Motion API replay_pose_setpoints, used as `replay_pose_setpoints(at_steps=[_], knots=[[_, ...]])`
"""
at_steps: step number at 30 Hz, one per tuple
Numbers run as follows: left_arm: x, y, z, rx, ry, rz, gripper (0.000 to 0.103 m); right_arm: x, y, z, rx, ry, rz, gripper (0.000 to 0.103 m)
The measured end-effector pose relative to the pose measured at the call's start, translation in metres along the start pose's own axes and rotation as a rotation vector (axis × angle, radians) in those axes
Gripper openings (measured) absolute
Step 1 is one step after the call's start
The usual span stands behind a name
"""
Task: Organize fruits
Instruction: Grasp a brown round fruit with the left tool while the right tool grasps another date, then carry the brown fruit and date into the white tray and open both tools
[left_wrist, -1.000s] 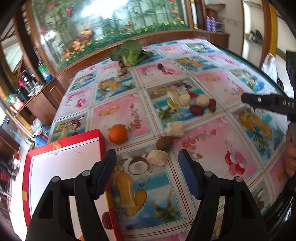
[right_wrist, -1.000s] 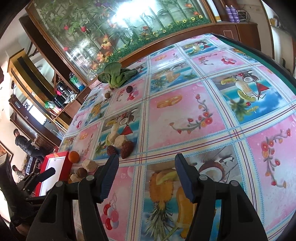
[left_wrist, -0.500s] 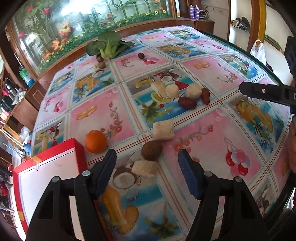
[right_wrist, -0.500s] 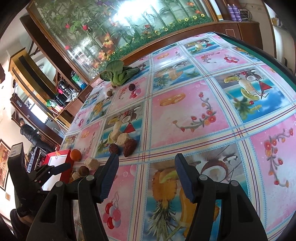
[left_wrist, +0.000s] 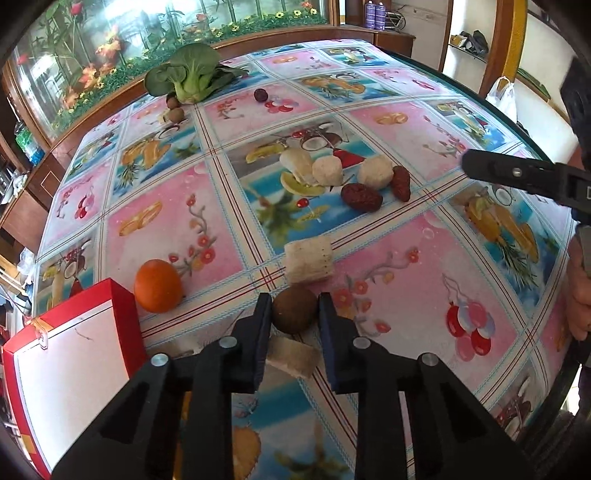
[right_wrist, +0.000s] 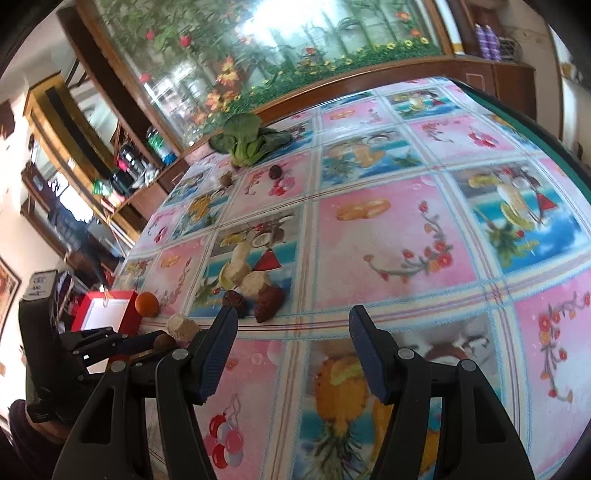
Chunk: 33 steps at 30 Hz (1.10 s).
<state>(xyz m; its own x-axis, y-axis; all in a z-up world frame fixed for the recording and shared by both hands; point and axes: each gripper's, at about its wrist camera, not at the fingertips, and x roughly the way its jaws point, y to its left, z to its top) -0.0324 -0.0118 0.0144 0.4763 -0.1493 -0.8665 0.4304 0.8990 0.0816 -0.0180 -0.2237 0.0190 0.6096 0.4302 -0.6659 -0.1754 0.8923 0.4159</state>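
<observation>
A round brown fruit (left_wrist: 293, 314) rests on the fruit-print tablecloth (left_wrist: 406, 280), and my left gripper (left_wrist: 294, 306) is shut on it, one finger on each side. An orange (left_wrist: 157, 286) lies just left of it, beside a red box (left_wrist: 74, 365) with a white top. Pale cut chunks (left_wrist: 308, 254) sit in front of and under the gripper. Two dark red dates (left_wrist: 360, 195) and more pale pieces (left_wrist: 327, 170) lie farther off. My right gripper (right_wrist: 291, 332) hovers open over bare cloth, with the dates (right_wrist: 267, 304) just beyond its left finger.
A green bok choy (left_wrist: 188, 74), small brown fruits (left_wrist: 175, 112) and a dark plum (left_wrist: 260, 95) lie near the far edge. A wooden cabinet with flower-painted glass (right_wrist: 295, 44) stands behind the table. The table's right edge (left_wrist: 535, 136) curves close by. A person's hand (left_wrist: 580, 295) shows at far right.
My left gripper has moved forward and down and shut around the brown fruit. The right gripper has stayed open and barely shifted.
</observation>
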Motion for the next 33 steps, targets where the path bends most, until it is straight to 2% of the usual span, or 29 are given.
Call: replay_pose_setpoints(at_steps=[5, 9, 11, 13, 17, 19, 21, 25, 29, 33], knots=[[-0.002, 0.002, -0.004, -0.024, 0.001, -0.025, 0.027, 0.029, 0.020, 0.005, -0.071, 0.074, -0.047, 0.062], [-0.002, 0.004, -0.005, -0.044, -0.003, -0.036, 0.027, 0.044, 0.031, 0.005, -0.126, 0.101, -0.124, 0.053], [-0.002, 0.004, -0.005, -0.049, -0.007, -0.036, 0.027, 0.049, 0.038, 0.004, -0.162, 0.099, -0.177, 0.051], [-0.001, 0.004, -0.005, -0.056, -0.006, -0.036, 0.027, 0.052, 0.042, 0.003, -0.187, 0.089, -0.224, 0.046], [-0.001, 0.004, -0.004, -0.076, 0.000, -0.027, 0.027, 0.053, 0.047, 0.000, -0.257, 0.074, -0.319, 0.024], [-0.001, 0.002, -0.004, -0.088, 0.003, -0.008, 0.027, 0.052, 0.047, -0.001, -0.271, 0.068, -0.327, 0.023], [-0.001, -0.001, -0.003, -0.101, 0.004, 0.016, 0.027, 0.051, 0.045, -0.001, -0.275, 0.061, -0.339, 0.016], [-0.002, -0.004, -0.004, -0.158, 0.000, 0.031, 0.027, 0.047, 0.041, -0.001, -0.260, 0.057, -0.336, 0.014], [-0.006, -0.011, -0.011, -0.188, -0.013, 0.023, 0.027, 0.040, 0.034, -0.002, -0.217, 0.057, -0.317, 0.014], [-0.012, -0.023, -0.019, -0.182, -0.019, -0.004, 0.027, 0.025, 0.026, -0.008, -0.154, 0.046, -0.255, 0.014]])
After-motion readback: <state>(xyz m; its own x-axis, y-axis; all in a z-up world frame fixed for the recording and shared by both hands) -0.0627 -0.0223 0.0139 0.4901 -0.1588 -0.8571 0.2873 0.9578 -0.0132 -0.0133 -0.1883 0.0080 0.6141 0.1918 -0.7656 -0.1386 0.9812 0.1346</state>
